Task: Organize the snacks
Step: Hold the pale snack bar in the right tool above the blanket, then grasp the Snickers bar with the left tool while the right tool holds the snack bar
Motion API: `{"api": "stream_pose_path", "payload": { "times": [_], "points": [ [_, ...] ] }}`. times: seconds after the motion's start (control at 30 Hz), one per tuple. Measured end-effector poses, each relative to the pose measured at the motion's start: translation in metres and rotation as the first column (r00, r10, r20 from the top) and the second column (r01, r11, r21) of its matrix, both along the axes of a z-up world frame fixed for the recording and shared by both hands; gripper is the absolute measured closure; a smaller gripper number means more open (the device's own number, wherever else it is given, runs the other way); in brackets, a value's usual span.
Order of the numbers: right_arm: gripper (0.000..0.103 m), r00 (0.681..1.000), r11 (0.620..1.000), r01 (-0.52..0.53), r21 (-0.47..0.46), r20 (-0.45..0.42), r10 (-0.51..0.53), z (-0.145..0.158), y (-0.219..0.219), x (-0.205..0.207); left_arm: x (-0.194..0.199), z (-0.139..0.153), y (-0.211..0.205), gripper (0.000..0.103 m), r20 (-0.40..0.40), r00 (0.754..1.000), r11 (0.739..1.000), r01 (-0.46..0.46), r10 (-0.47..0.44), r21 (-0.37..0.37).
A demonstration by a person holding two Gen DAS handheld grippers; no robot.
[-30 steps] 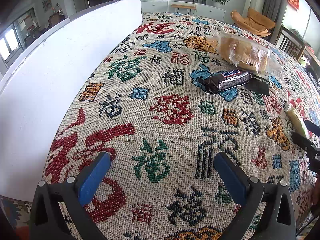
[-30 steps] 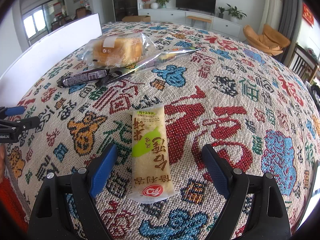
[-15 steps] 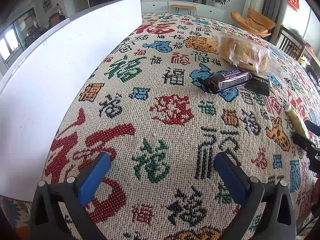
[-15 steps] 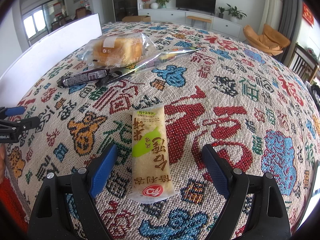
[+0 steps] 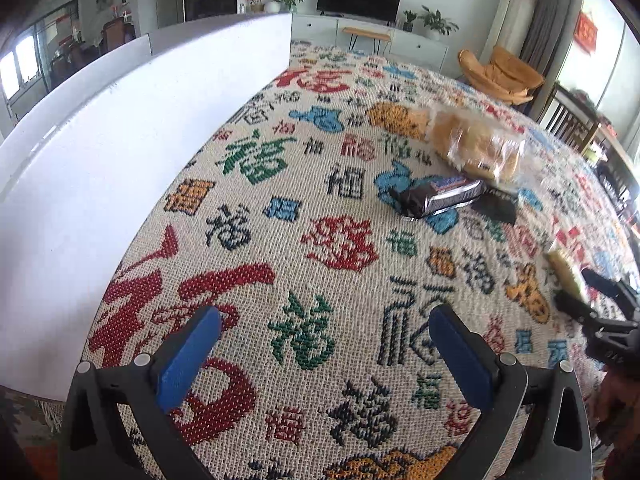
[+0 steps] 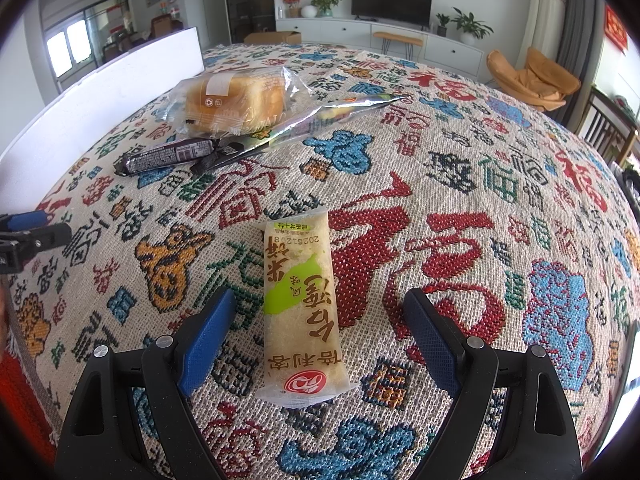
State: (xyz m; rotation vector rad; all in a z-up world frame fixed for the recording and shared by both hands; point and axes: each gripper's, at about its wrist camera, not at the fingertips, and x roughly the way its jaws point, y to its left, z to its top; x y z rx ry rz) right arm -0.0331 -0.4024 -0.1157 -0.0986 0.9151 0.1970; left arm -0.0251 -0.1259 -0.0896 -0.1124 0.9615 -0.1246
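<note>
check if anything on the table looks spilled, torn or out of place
Nothing stands out. The bread bag, chocolate bar, silver packet and rice cracker packet lie sealed on the tablecloth, loosely scattered, nothing spilled.

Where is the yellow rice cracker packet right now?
In the right wrist view, the rice cracker packet lies flat on the patterned cloth, between the right gripper's open jaws, untouched by them.

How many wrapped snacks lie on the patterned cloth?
4: yellow-green rice cracker packet nearest; dark chocolate bar, bagged bread, long silver packet clustered farther back.
</note>
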Motion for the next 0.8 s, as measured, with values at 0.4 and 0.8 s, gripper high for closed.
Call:
{"api": "stream_pose_path", "payload": {
  "times": [0.4,0.8],
  "points": [
    [0.015,1.000,1.000,0.000,0.001,0.000,0.000,0.000,0.000,0.000,0.086,0.007,-0.099,0.055,-0.108,0.895,0.863,0.446,-0.432,0.240],
    [0.015,1.000,1.000,0.000,0.000,0.000,0.000,0.000,0.000,0.000,0.019,0.002,-0.046,0.051,-0.180,0.879,0.890,0.454,-0.441,0.038]
  ]
}}
